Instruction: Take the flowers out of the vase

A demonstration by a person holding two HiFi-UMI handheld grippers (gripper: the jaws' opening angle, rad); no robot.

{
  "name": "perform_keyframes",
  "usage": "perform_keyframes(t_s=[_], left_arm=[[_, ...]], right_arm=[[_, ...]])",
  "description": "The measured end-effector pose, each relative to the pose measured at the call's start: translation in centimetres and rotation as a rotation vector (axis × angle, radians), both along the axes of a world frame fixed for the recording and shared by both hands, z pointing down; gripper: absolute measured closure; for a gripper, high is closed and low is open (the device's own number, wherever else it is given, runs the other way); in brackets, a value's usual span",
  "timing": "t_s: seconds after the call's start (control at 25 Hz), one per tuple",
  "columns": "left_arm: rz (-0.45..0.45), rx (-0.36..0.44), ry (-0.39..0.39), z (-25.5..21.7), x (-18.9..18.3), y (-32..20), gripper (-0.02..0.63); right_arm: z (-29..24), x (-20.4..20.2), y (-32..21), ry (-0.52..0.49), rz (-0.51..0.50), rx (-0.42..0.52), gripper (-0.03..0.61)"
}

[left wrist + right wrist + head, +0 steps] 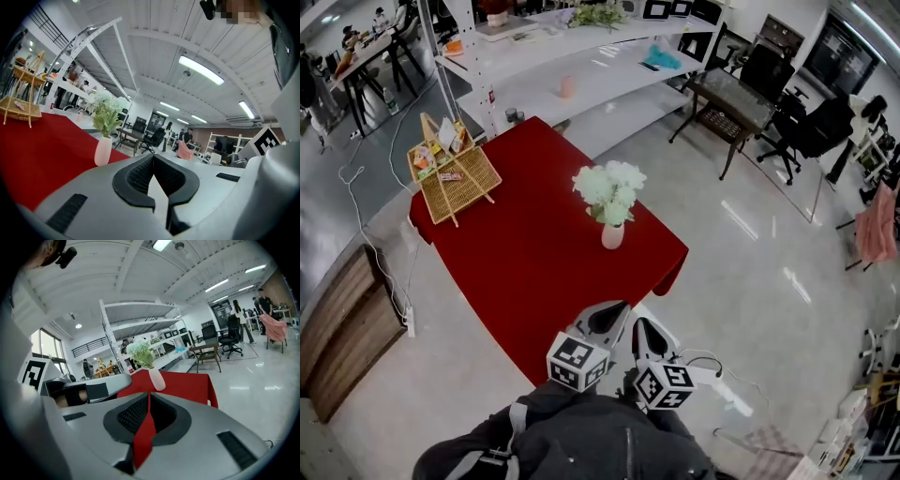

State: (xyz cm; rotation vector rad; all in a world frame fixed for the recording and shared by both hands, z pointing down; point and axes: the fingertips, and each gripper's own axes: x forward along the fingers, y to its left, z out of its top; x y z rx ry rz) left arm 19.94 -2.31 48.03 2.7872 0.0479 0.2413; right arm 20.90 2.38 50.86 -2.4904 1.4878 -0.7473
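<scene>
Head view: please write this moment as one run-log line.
left gripper: shut, empty | right gripper: shut, empty | flowers: in vase, untouched | vase: upright on red table

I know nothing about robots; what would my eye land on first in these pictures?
The bright red table stands out on the pale floor, with white flowers in a small pink vase near its right edge. A wicker basket sits at the table's far left corner. Below it in the head view, the left gripper and right gripper, each with a black-and-white marker cube, sit side by side, shut and empty.
</scene>
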Motion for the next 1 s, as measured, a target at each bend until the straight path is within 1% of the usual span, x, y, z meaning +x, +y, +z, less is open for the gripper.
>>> perform_keyframes(t_s=[0.16, 0.4, 0.72, 1.0], left_arm=[[-0.053, -0.026, -0.008, 0.8, 1.0, -1.9, 0.604], [-0.12, -0.039, -0.012, 1.7, 2.1, -4.3, 0.604], [-0.167, -0.028, -0.023, 1.9, 2.2, -5.7, 0.604], [-0.248, 0.006, -0.027, 0.8, 2.7, -7.5, 0.604]], right_arm=[[0.3, 0.8, -2.1, -0.003, -0.076, -0.012, 0.561], [0.3, 2.0, -4.5, 0.001, -0.145, 0.014, 0.561], [-0.1, 2.9, -6.7, 0.001, -0.198, 0.051, 0.561], [-1.0, 3.5, -8.9, -0.002, -0.288, 0.074, 0.561]])
